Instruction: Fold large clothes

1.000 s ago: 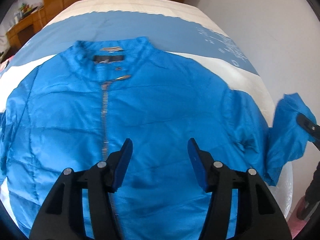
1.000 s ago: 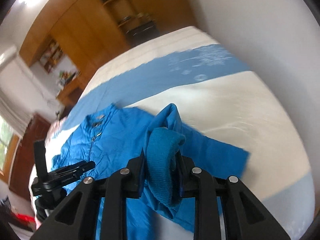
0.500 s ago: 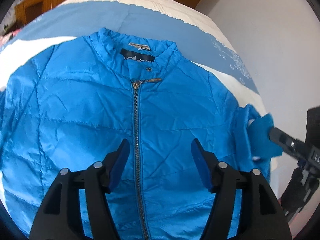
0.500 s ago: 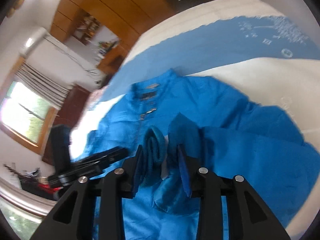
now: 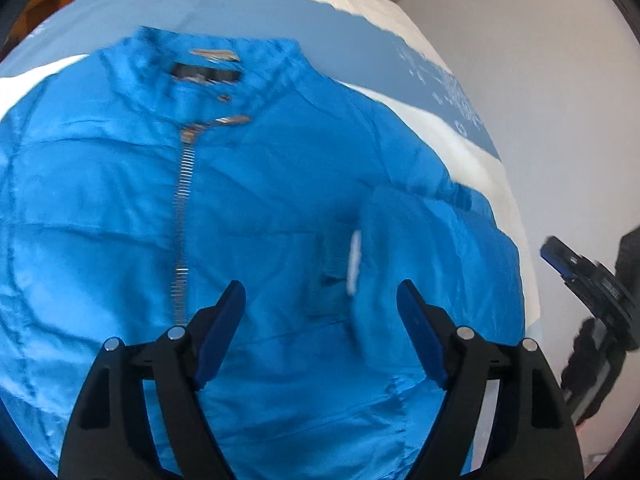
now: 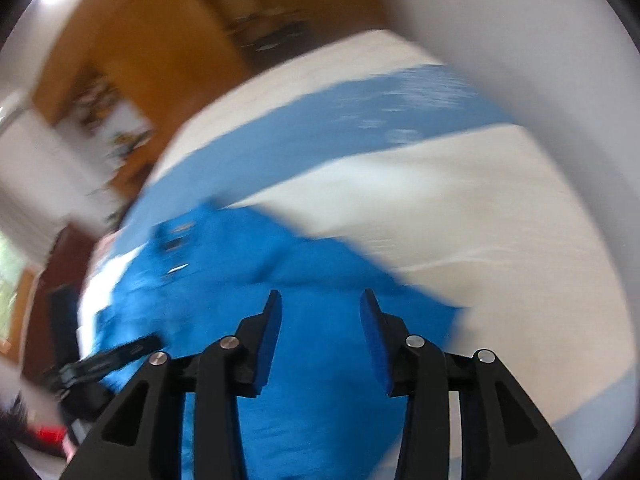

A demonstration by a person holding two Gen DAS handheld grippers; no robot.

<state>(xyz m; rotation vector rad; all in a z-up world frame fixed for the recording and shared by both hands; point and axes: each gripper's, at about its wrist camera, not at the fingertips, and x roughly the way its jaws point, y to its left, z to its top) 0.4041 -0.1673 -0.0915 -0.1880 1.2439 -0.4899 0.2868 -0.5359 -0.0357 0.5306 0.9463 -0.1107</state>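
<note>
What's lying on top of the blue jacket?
Its own sleeve, folded across the jacket front, ribbed cuff near the zipper. Whatever lies beneath that sleeve is covered.

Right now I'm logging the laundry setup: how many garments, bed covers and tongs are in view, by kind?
Bright blue zip-up padded jacket: 1
White and blue bed cover: 1
Black tongs with blue pads: 2, left, right
Total: 4

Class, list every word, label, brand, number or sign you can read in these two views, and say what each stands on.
None can be read.
Black neck label inside the jacket collar: blurred.
Small pale tag above it: blurred.
White print on the bedspread's blue band: blurred.
</note>
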